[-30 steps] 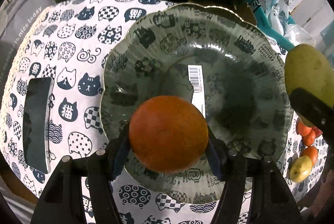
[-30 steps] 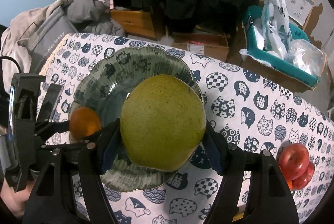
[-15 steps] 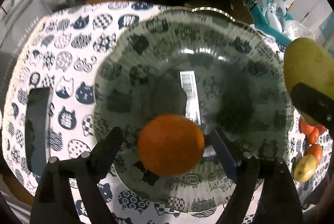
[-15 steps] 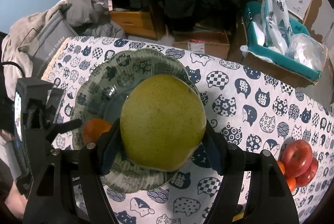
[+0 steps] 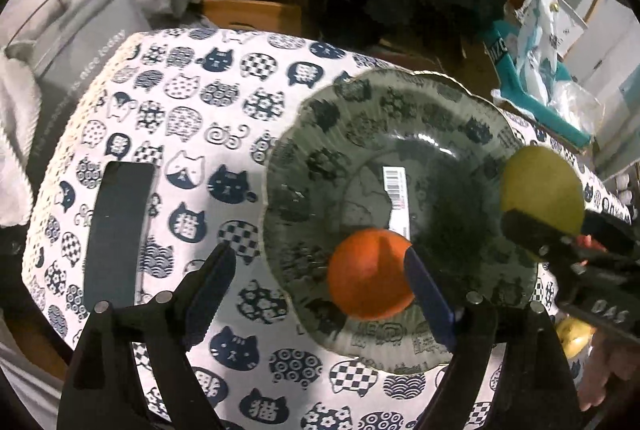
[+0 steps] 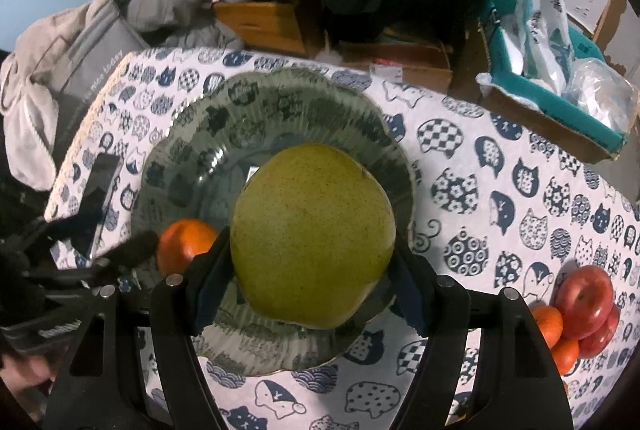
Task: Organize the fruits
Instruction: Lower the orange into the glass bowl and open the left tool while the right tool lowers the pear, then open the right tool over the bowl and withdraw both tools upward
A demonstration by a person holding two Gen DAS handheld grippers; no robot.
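Pear: clamped between right gripper pads at widest girth; smooth, firm, probably weighty. Left gripper open, empty.

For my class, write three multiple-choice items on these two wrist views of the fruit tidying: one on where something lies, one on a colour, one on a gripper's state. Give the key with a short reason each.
1. Where is the orange?
A. in the glass dish
B. on the dark phone
C. in the teal box

2. What colour is the pear?
A. red
B. yellow-green
C. purple

3. How is the right gripper?
A. open and bare
B. out of view
C. shut on the pear

Key: A, the orange rests on the dish's floor, near its rim; B, its speckled skin is yellow-green; C, both pads press the pear's sides above the dish.
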